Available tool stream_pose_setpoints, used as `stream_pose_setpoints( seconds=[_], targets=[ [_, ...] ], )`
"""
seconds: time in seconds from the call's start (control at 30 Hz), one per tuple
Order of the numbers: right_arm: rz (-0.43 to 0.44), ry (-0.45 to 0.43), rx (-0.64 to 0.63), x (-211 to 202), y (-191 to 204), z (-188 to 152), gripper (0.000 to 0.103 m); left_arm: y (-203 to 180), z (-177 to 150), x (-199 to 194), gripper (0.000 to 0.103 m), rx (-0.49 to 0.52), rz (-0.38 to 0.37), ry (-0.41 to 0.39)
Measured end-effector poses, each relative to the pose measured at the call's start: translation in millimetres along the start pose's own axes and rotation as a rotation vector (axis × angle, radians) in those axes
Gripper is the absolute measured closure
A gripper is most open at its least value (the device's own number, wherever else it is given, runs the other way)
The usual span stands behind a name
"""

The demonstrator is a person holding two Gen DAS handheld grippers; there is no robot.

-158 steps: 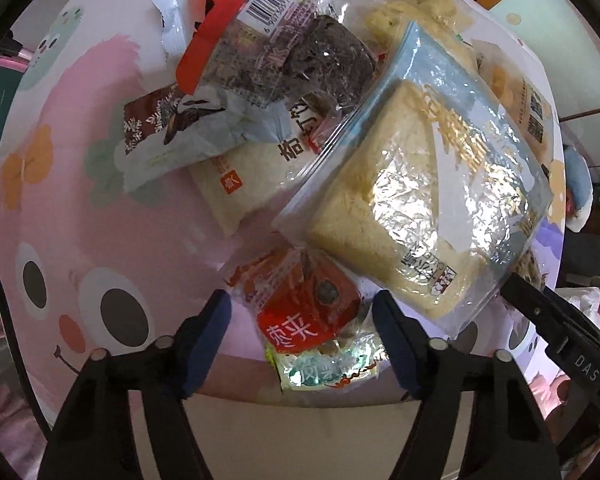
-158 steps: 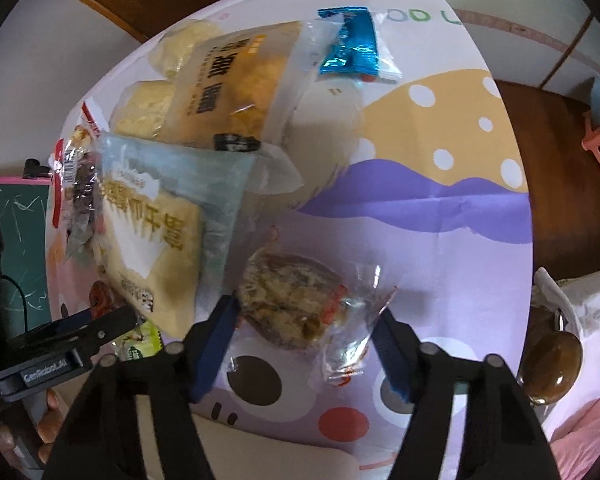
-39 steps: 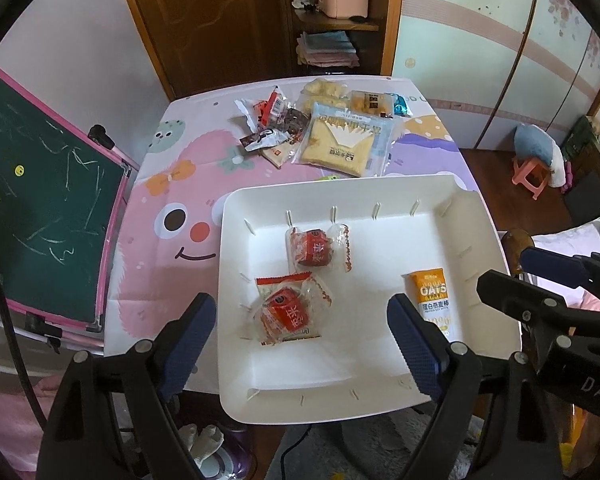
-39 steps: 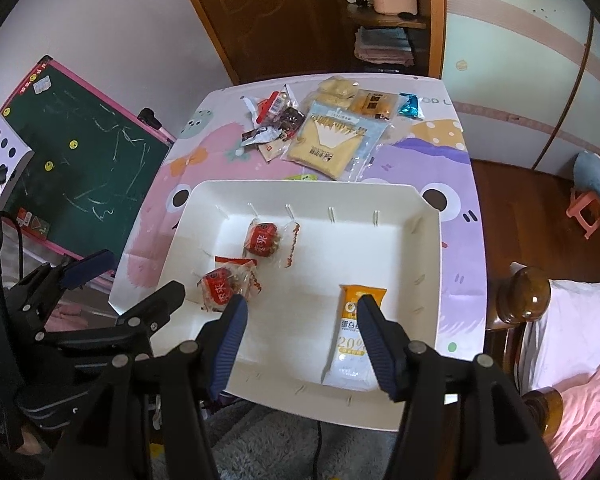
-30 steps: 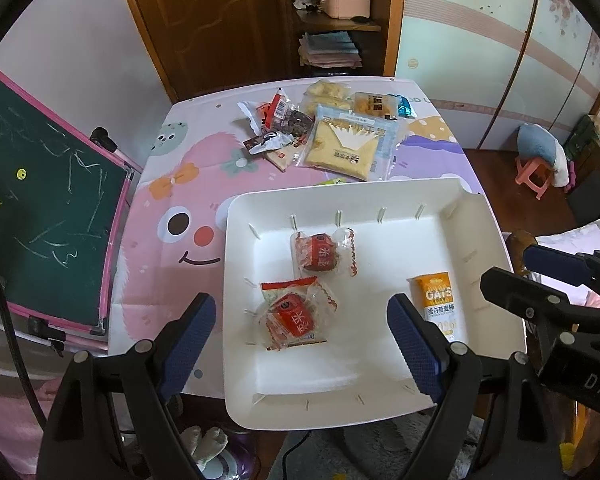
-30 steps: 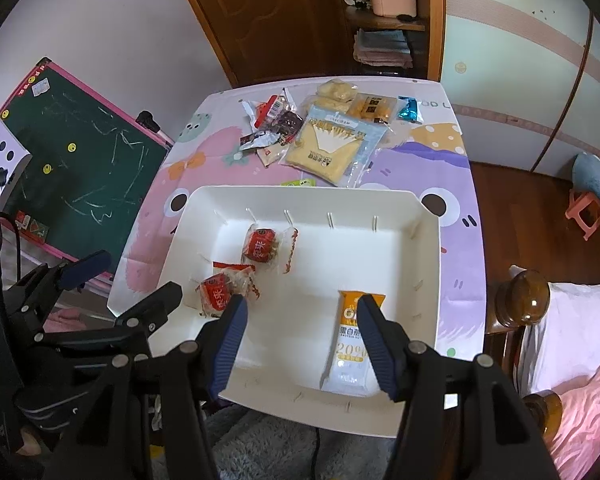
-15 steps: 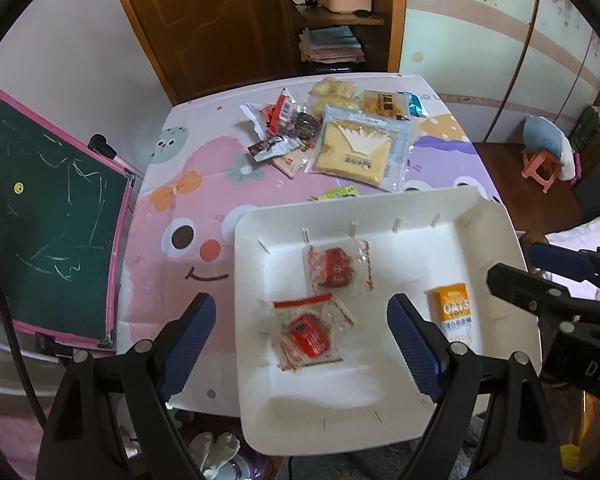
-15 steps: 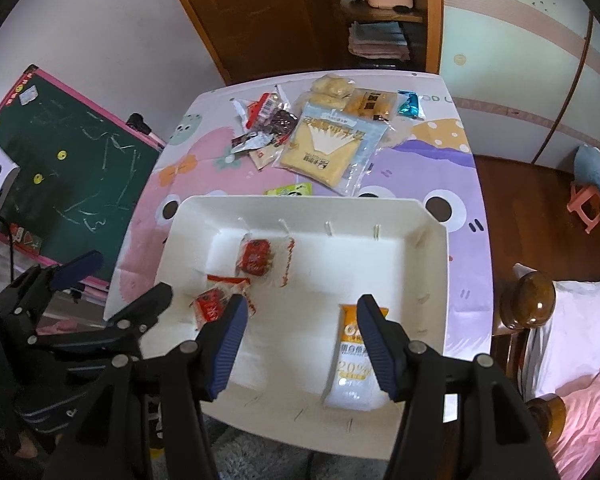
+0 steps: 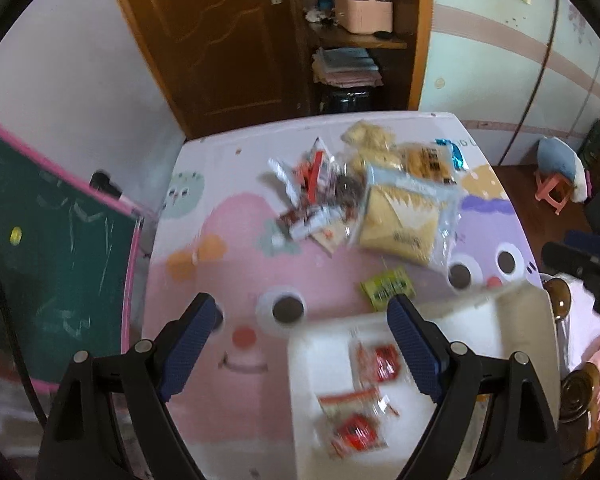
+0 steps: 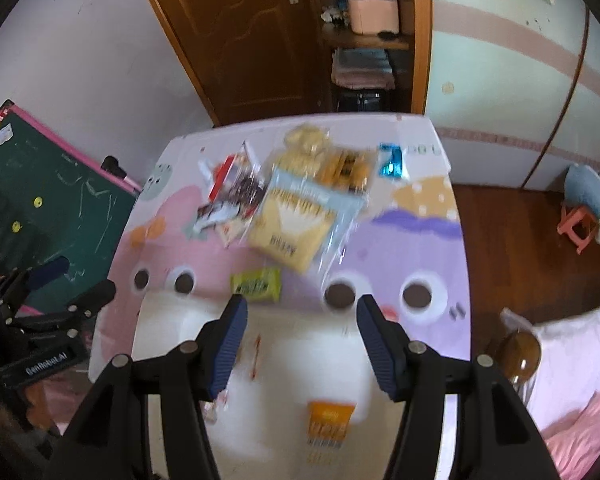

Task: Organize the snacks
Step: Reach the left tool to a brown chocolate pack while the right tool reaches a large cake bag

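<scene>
In the left wrist view, the left gripper (image 9: 302, 344) sits at the bottom of the frame with its jaws spread wide and nothing between them. Just right of centre, the green snack packet (image 9: 388, 289) lies flat on the cartoon-printed surface (image 9: 228, 240), directly ahead of the gripper's right-hand finger and a little beyond its tip, with its long axis running roughly across the frame, tilted slightly up to the right. Below it, at the lower right, the white tray (image 9: 476, 320) already holds two red-wrapped snacks (image 9: 380, 360). Above, in the upper middle of the frame, the remaining snack pile (image 9: 380, 200) lies well apart from both gripper and tray.

In the right wrist view, the right gripper (image 10: 298, 330) is likewise open wide and empty. The green packet (image 10: 257, 285) lies just above its left-hand fingertip, between the tray's far rim (image 10: 172, 308) and the pile (image 10: 296, 200) in the upper middle. An orange packet (image 10: 330, 420) rests in the tray at the bottom centre.

Judging from both views, the green packet is the nearest loose snack and lies close ahead of either gripper; whichever takes it would need to close across its short side.
</scene>
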State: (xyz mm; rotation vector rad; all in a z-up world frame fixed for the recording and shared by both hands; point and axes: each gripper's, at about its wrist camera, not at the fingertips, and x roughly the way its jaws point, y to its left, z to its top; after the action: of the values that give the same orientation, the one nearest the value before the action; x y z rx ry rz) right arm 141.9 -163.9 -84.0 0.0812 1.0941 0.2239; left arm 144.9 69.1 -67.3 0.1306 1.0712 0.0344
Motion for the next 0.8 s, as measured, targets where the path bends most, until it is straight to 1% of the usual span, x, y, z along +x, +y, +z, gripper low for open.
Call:
stream_pose_setpoints(
  seconds=[0.07,0.13,0.27,0.47,0.57,0.63,0.7,0.8],
  targets=[
    [0.010,-0.008,-0.020,14,-4,18,0.045,5,16,16,0.016,0.047,0.003,-0.006],
    [0.018,0.012,-0.031,32,-7,33,0.045,7,30,37,0.016,0.096,-0.014,0.001],
    [0.064,0.109,-0.001,89,-23,56,0.045,12,47,80,0.016,0.182,-0.053,0.035],
    [0.137,0.239,0.097,164,-54,61,0.045,19,58,152,0.016,0.267,-0.085,0.115],
    [0.165,0.292,0.141,191,-63,60,0.045,22,61,184,0.016,0.287,-0.122,0.156],
    [0.178,0.321,0.159,203,-66,59,0.045,21,64,203,0.016,0.290,-0.143,0.176],
    [0.203,0.339,0.164,213,-67,60,0.045,20,69,218,0.016,0.289,-0.165,0.181],
    [0.209,0.352,0.150,221,-64,62,0.045,18,76,233,0.016,0.296,-0.187,0.181]
  ],
)
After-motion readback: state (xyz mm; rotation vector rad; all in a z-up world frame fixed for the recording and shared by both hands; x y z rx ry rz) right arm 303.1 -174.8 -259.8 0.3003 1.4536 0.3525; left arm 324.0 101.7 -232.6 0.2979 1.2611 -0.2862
